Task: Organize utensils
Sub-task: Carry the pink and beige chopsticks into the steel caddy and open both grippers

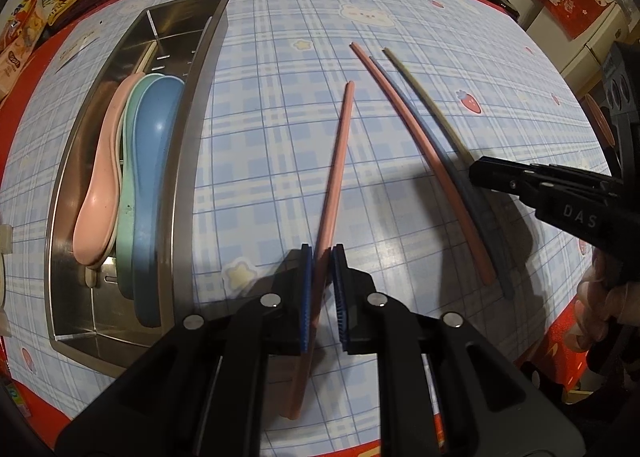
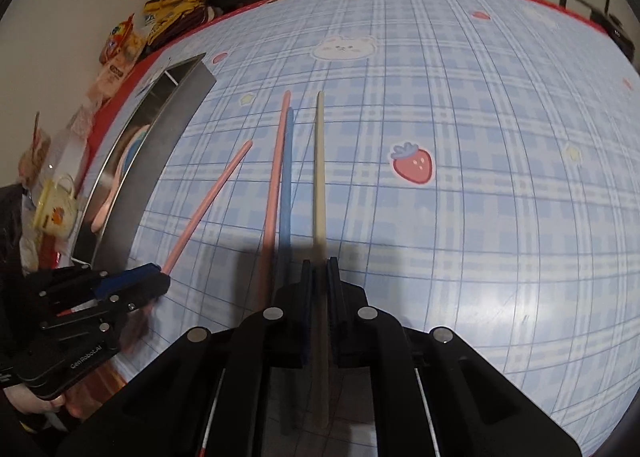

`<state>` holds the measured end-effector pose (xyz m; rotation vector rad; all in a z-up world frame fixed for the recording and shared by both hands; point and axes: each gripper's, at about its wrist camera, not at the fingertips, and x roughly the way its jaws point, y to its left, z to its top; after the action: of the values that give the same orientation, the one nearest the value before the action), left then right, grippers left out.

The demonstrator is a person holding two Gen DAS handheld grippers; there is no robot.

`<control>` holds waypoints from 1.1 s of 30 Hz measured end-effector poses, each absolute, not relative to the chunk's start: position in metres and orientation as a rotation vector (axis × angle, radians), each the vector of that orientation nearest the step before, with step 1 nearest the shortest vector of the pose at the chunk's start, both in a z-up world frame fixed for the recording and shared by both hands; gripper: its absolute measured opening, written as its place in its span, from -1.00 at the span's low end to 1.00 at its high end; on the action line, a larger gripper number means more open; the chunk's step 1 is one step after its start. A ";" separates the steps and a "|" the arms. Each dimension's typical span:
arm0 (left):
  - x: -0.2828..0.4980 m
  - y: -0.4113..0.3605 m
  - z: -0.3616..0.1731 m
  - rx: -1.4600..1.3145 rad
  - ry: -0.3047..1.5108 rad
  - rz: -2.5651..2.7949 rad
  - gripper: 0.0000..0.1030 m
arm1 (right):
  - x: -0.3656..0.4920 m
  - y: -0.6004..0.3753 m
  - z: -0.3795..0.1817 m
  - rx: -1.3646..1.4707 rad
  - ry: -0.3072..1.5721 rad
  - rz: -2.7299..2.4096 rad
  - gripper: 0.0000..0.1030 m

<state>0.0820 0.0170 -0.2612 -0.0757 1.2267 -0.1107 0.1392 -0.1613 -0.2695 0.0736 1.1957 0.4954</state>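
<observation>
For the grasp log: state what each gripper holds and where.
Left gripper clamps a pink chopstick near its thicker end. Right gripper clamps a beige chopstick, also near its thicker end.

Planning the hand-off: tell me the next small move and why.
Probably lift both chopsticks and carry them toward the steel tray: the left gripper is shut on a pink chopstick, the right gripper on a beige chopstick, both low over the checked tablecloth.

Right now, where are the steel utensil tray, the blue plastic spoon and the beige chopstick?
Steel utensil tray [image 1: 192,105]: left wrist view, right rim.
Blue plastic spoon [image 1: 154,161]: left wrist view, bowl.
Beige chopstick [image 2: 320,177]: right wrist view, mid-shaft.
</observation>
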 end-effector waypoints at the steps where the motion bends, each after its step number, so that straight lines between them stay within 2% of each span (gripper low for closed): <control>1: 0.083 0.018 -0.261 -0.085 1.235 -0.113 -0.74 | 0.138 -0.161 -0.269 0.070 1.200 0.493 -0.86; 12: 0.084 0.020 -0.261 -0.125 1.251 -0.146 -0.80 | 0.118 -0.189 -0.259 0.211 1.207 0.450 -0.86; 22: 0.064 0.015 -0.240 -0.166 1.181 -0.206 -0.80 | 0.086 -0.226 -0.250 0.361 1.184 0.427 -0.86; 33: 0.050 0.050 -0.210 -0.260 1.086 -0.194 -0.80 | 0.091 -0.214 -0.236 0.359 1.171 0.435 -0.86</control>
<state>0.0497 0.0504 -0.2096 -0.2604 1.0861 -0.1937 0.0907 -0.2143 -0.2357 0.3587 1.1712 0.4346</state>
